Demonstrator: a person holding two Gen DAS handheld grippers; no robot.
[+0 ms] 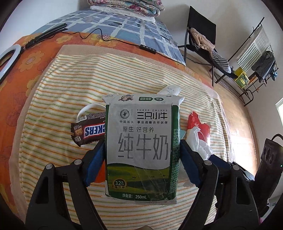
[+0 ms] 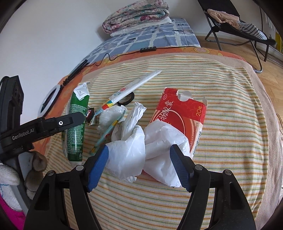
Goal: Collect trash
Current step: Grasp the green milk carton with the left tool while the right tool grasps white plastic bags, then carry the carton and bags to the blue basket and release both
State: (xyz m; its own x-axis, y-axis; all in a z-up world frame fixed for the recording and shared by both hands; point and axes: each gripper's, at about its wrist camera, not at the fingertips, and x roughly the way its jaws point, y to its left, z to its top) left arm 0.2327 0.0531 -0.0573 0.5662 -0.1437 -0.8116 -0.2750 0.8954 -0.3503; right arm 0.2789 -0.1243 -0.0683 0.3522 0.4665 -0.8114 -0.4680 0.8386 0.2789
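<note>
A green and white 250 mL milk carton [image 1: 141,141] stands between the blue pads of my left gripper [image 1: 142,143], which press on its two sides. In the right wrist view the same carton [image 2: 77,123] shows edge-on at the left, with a left finger across it. My right gripper [image 2: 139,147] hangs open astride a crumpled white plastic bag [image 2: 130,152] that lies on the striped towel [image 2: 230,141]. Part of the bag runs under the right pad. A torn red box [image 2: 185,113] lies just behind the bag. A Snickers wrapper [image 1: 88,132] lies left of the carton.
A paper chopstick sleeve [image 2: 130,88], a black tape ring [image 2: 129,99], a tissue wad [image 2: 109,113] and a coloured stick [image 2: 106,134] lie mid-towel. A ring light [image 2: 49,100] and a cable remote [image 1: 147,48] sit further back. A folded quilt [image 2: 138,14] is at the bed's head. A black chair [image 1: 199,35] stands right.
</note>
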